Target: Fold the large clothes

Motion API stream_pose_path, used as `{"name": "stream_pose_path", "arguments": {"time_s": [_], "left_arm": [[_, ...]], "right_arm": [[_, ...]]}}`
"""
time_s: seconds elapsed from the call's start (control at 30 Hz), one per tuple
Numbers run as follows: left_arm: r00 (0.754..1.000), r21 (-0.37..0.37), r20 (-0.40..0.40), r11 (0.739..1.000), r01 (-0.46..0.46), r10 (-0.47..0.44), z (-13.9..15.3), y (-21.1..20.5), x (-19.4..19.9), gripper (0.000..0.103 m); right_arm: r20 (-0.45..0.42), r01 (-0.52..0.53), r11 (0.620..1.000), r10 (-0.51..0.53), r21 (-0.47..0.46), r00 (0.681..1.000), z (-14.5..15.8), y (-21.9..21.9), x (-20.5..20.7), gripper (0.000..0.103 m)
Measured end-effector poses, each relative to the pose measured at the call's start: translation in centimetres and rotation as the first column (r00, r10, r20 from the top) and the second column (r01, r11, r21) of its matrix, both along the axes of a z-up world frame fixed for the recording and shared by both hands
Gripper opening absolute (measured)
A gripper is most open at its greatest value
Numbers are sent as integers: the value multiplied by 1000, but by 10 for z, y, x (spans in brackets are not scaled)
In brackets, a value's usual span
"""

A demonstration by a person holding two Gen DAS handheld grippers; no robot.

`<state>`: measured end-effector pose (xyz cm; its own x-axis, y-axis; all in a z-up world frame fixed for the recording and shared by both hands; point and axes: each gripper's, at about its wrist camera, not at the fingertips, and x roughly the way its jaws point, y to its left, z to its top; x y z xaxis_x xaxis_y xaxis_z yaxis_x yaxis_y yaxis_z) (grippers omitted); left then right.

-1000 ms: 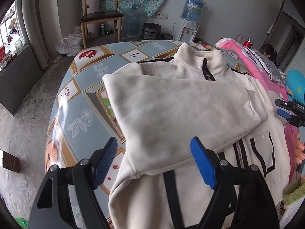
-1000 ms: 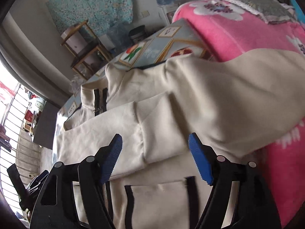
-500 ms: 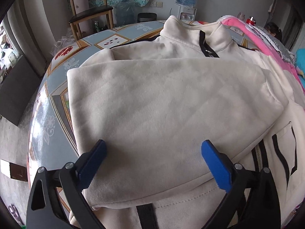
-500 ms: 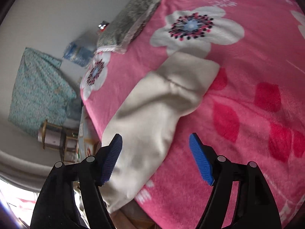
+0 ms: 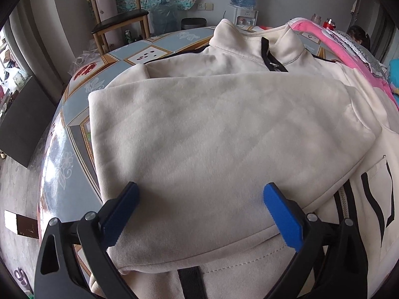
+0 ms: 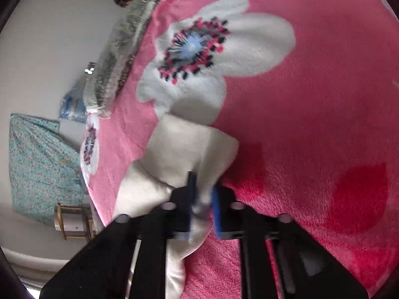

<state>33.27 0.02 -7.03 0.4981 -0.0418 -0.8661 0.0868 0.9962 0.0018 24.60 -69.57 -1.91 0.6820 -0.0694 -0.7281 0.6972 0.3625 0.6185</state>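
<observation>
A cream zip jacket (image 5: 224,137) with black trim lies on the patterned table (image 5: 62,149), its collar (image 5: 249,44) at the far side and one sleeve folded across its front. My left gripper (image 5: 199,214) hovers open just above that folded sleeve, with nothing pinched between its blue pads. In the right wrist view the jacket's other sleeve (image 6: 189,149) lies out over a pink flowered blanket (image 6: 299,124). My right gripper (image 6: 203,199) is closing on that sleeve near the cuff, with cream cloth squeezed between its pads.
Behind the table stand a wooden chair (image 5: 119,22), a large water bottle (image 5: 163,17) and a water dispenser (image 5: 243,2). A person (image 5: 359,35) sits at the far right. A grey cushion (image 6: 117,57) lies on the blanket's far edge.
My left gripper dropped closer over the jacket, opened wider, then stayed still. My right gripper swung from the jacket's body out to the sleeve on the pink blanket, rolled, and closed on it.
</observation>
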Motion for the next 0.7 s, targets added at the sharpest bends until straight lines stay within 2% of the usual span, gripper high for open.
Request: {"name": "stream_pose_path", "arguments": {"time_s": [0.13,0.23,0.3,0.37,0.43,0.57,0.7], "left_arm": [[1000,-21,9,1000,3,-3,2,1,-1,98],[997,-148,83,989,19,-6,16,9,-8,98],[993,-153,115,988,35,-18,24,5,-9,98],[997,-96,76,995,30,-22,20,-2,-1,98],[1000,-75,-10,997,17,-17,5,-4,10,98],[999,-12,-6,999,40,-40,1,-9,11,98],[999,-125,17,992,32,-30,17,9,-2,98]], "right_arm": [[98,-53,994,62,-93,993,40,18,-4,8],[215,-145,978,175,-148,961,92,52,-2,8],[236,-197,949,256,-244,937,129,82,1,8],[265,-250,913,341,-323,902,164,119,5,8],[289,-295,875,418,-384,861,194,157,9,8],[309,-410,782,581,-470,753,234,241,22,8],[271,-518,659,724,-546,635,248,338,38,8]]}}
